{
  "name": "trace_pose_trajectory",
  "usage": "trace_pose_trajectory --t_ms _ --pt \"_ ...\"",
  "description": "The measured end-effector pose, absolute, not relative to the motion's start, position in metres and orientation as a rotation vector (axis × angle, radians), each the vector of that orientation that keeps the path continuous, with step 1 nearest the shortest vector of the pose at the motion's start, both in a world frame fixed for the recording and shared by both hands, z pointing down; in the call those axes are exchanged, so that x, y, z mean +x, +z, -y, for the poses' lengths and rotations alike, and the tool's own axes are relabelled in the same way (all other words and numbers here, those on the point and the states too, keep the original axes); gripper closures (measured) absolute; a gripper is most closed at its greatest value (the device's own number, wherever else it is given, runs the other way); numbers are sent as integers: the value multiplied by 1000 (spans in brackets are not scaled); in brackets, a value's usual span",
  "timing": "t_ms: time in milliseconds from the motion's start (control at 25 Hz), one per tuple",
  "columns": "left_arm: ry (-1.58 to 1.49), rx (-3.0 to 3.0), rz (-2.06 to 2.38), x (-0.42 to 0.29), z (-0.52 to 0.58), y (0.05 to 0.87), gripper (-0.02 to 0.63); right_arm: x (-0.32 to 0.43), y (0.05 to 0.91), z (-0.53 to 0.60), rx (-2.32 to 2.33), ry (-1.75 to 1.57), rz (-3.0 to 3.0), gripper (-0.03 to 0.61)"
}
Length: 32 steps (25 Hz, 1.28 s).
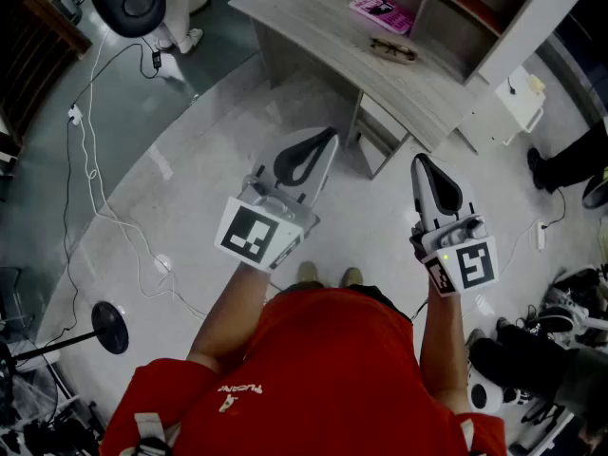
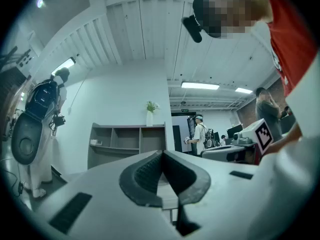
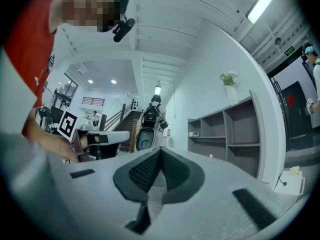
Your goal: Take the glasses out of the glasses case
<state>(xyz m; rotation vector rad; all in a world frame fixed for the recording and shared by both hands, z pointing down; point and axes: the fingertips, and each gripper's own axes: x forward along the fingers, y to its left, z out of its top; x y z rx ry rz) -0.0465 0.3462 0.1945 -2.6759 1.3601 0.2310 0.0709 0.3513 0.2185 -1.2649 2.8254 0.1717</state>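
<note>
Grey table (image 1: 304, 27) at upper centre bears glasses (image 1: 393, 49); pale floor (image 1: 190, 169) around; left hand-held gripper (image 1: 326, 139), right hand-held gripper (image 1: 421, 161): jaws together, empty.

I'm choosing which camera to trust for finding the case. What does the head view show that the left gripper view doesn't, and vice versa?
Only the head view: the pink case and the glasses lying on the desk. Only the left gripper view: a plant in a vase and the ceiling lights. Both: the shelf unit, the left gripper, shut and empty, and the right gripper.
</note>
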Motion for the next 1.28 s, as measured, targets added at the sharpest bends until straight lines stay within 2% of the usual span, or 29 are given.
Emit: trace_pose_trajectory --t_ms 800,1280 --pt "201 -2732 -1345 -99 -314 232 603 33 249 -320 -1341 142 -2860 574" --pt "82 -2694 -1397 -91 -178 260 603 53 291 -174 -1406 249 -2948 574"
